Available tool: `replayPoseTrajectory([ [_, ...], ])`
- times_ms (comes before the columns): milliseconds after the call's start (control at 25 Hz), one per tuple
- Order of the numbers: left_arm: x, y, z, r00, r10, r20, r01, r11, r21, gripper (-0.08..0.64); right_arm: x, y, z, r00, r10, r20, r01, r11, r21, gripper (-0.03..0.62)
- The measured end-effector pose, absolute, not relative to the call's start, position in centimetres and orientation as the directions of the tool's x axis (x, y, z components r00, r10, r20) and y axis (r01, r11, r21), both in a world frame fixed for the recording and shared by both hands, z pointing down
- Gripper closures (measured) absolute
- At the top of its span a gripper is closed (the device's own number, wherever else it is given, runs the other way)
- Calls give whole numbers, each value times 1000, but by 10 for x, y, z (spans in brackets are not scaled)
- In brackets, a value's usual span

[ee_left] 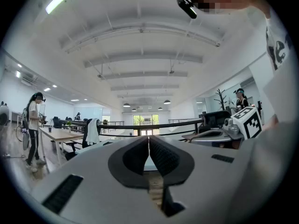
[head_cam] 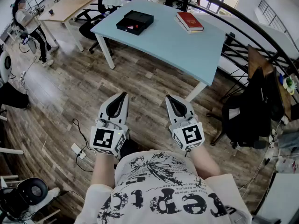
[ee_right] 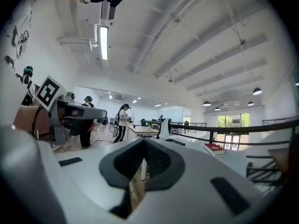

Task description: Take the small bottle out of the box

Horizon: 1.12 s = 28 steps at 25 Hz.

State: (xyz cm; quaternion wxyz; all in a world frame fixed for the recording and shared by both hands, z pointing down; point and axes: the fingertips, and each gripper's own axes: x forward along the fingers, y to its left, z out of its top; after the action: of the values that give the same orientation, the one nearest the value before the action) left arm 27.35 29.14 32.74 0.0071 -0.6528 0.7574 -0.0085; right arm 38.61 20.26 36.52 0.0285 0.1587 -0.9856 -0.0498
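Observation:
An open black box [head_cam: 134,22] lies on the light blue table [head_cam: 187,45], far ahead in the head view. Something small and red shows inside it, too small to make out. My left gripper [head_cam: 123,96] and right gripper [head_cam: 168,98] hang side by side over the wooden floor, close to my body and well short of the table. Both are shut with nothing between their jaws. In the left gripper view the left gripper [ee_left: 148,141] has its ribbed pads pressed together. The right gripper [ee_right: 143,146] looks the same in the right gripper view.
A red book [head_cam: 189,21] lies on the table's far right part, also the red book [ee_right: 215,148] in the right gripper view. A black railing [head_cam: 261,31] curves behind. A dark chair with a bag [head_cam: 252,111] stands right. A person [head_cam: 28,20] and a wooden desk [head_cam: 65,6] are left; a power strip [head_cam: 77,150] lies on the floor.

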Motion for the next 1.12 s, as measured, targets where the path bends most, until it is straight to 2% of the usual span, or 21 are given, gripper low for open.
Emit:
replayPoseTrajectory([
  [280,266,284,332,-151,-989,5,-988,151,-17,538,377,197,367,-953,-299,44,-293,950,109,584],
  [560,240,287,350,-161,-986,43,-987,161,5,538,351,186,389,-938,-336,86,-335,942,33,583],
  [800,170,282,362,-172,-983,61,-984,174,36,538,284,178,393,-936,-337,98,-335,942,33,583],
  [1120,48,256,364,-100,-992,70,-995,102,23,538,162,151,383,-912,-405,67,-403,914,41,583],
])
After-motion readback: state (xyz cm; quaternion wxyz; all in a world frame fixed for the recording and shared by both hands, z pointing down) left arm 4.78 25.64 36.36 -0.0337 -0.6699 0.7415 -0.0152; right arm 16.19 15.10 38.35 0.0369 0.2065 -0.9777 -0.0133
